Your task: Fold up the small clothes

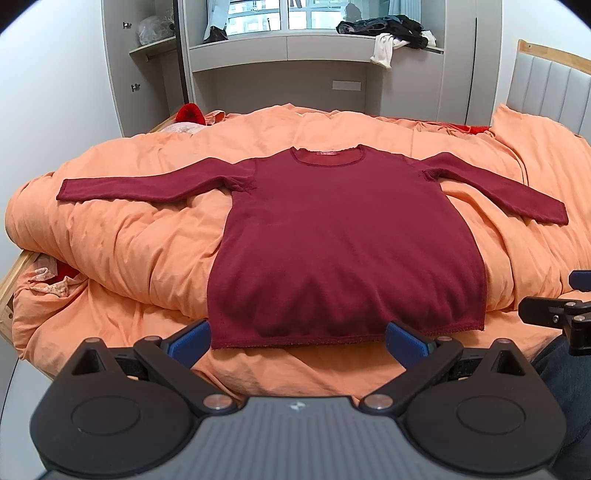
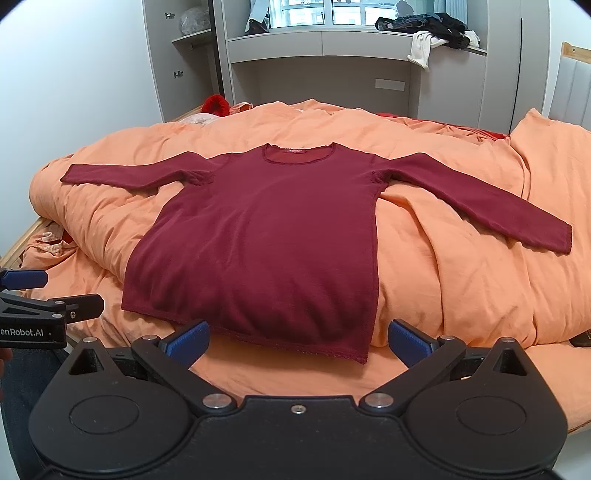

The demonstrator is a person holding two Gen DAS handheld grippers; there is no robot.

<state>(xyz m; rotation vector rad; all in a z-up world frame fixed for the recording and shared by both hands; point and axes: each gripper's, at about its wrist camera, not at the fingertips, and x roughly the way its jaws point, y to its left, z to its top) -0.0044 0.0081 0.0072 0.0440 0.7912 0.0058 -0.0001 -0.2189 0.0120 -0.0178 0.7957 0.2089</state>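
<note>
The dark red long-sleeved top point(image 1: 343, 236) lies flat on the orange duvet point(image 1: 129, 236), sleeves spread. The left gripper point(image 1: 297, 341) and right gripper point(image 2: 297, 339) hover released near its hem. Folding seems unstarted; next, grasp 1 sleeve and carry it across.

Shelf clothes point(image 1: 391, 27) indistinct, heaped

A dark red long-sleeved top point(image 1: 343, 236) lies flat and face up on the orange duvet point(image 1: 147, 236), both sleeves spread out to the sides, round neckline at the far end. The hem hangs slightly over the duvet's near fold; its edge seems scalloped.
</note>
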